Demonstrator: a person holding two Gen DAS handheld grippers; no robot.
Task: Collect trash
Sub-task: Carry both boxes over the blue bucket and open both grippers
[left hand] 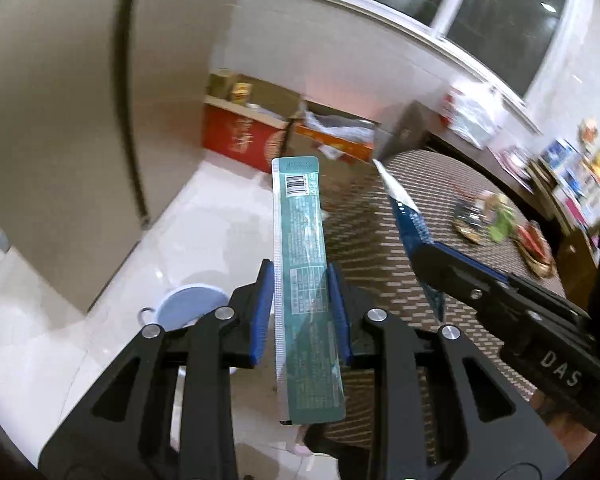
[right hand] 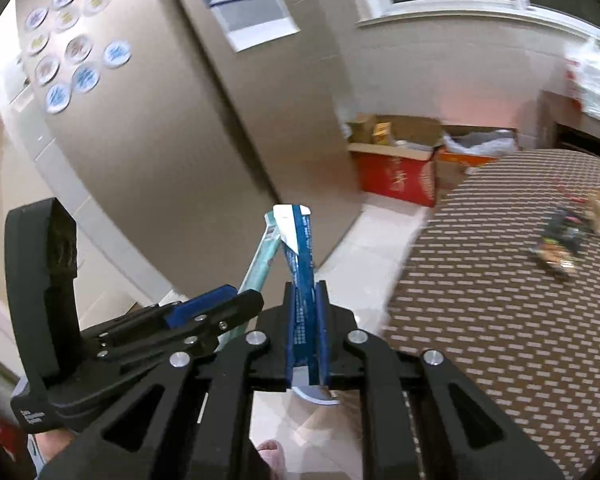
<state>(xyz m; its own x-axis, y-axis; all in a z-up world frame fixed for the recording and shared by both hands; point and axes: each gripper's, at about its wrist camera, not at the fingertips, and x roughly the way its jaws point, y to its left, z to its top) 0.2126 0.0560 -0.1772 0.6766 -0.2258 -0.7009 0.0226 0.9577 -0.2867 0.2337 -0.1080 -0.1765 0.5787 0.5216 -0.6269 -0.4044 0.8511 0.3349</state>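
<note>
Teal wrapper (left hand: 304, 280), blue wrapper (right hand: 303, 280), both clamped

Glossy foil-like teal wrapper (left hand: 304, 280); woven, rough-looking brown table cover (right hand: 500, 320); shiny smooth floor tiles (left hand: 204, 216); matt cardboard boxes (right hand: 396, 172).

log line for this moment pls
left gripper shut on teal wrapper | right gripper shut on blue wrapper | bin below
</note>
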